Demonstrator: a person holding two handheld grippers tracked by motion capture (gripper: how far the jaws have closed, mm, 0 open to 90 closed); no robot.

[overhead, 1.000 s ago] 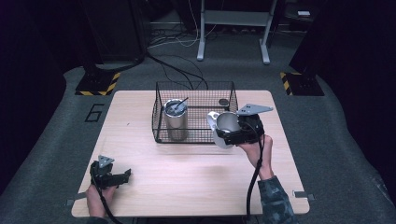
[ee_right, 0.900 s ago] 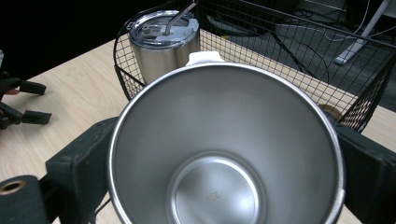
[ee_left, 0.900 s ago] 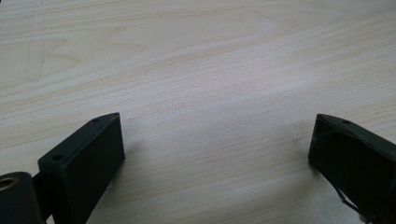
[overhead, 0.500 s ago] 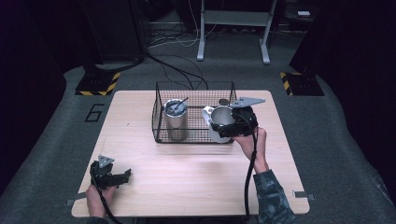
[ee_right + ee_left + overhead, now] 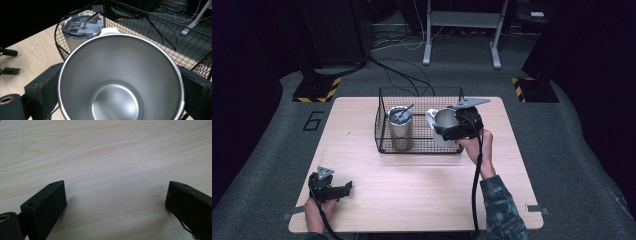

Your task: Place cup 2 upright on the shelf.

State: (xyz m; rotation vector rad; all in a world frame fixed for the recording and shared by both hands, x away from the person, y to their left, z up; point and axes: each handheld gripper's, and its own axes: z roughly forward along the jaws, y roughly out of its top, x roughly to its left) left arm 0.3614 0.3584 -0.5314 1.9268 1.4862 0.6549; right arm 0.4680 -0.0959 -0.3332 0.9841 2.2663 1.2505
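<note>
right tongs (image 5: 446, 131) are clamped on the steel cup (image 5: 445, 120), holding it over the right end of the wire basket (image 5: 384, 132), near the desk's (image 5: 412, 180) far edge; in the right gripper view the cup (image 5: 120, 77) is empty, jaws pressed to both sides. inside the basket's left half stands a lidded tumbler (image 5: 400, 127) with a straw. left tongs (image 5: 343, 189) rest released, jaws wide, by the near left corner.

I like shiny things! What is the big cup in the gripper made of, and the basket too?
The cup looks like brushed stainless steel: its inside is silvery grey with soft, dull reflections and a bright rolled rim. The basket seems to be thin metal wire with a dark coating, since it is a see-through grid of black rods. The table looks like pale wood, with grain lines.
</note>
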